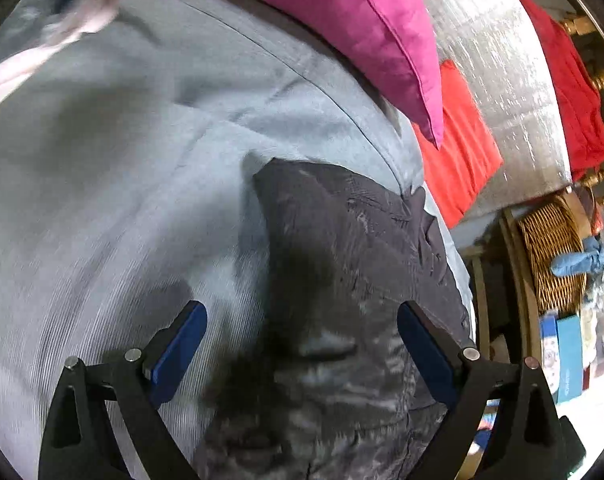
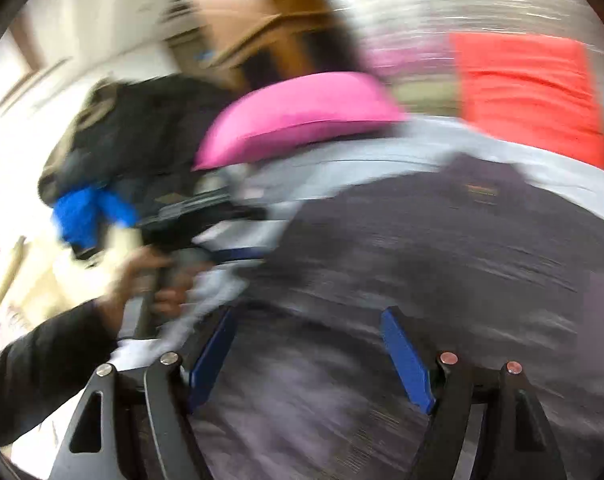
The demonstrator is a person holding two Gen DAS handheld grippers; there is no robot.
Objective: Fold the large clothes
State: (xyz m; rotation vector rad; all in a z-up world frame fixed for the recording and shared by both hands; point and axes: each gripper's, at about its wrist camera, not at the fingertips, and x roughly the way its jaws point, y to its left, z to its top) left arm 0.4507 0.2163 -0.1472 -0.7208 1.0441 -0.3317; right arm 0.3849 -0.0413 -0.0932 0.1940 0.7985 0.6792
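Observation:
A dark grey garment [image 1: 342, 280] lies crumpled on a pale blue bedsheet [image 1: 122, 180]. My left gripper [image 1: 302, 312] hovers over the garment's near part, its blue pads wide apart with nothing between them. In the blurred right wrist view the same dark garment [image 2: 422, 260] spreads across the sheet [image 2: 342, 152]. Above it my right gripper [image 2: 308, 322] stands open and empty. At the left of that view a hand [image 2: 150, 276] in a dark sleeve holds the left tool's grip.
A magenta pillow [image 1: 362, 20] [image 2: 302, 116] and an orange-red pillow [image 1: 462, 144] [image 2: 530, 92] lie beyond the garment against a silvery cover [image 1: 494, 60]. A wicker basket [image 1: 550, 252] stands off the bed's edge. Dark clothes [image 2: 142, 140] with something blue are piled at left.

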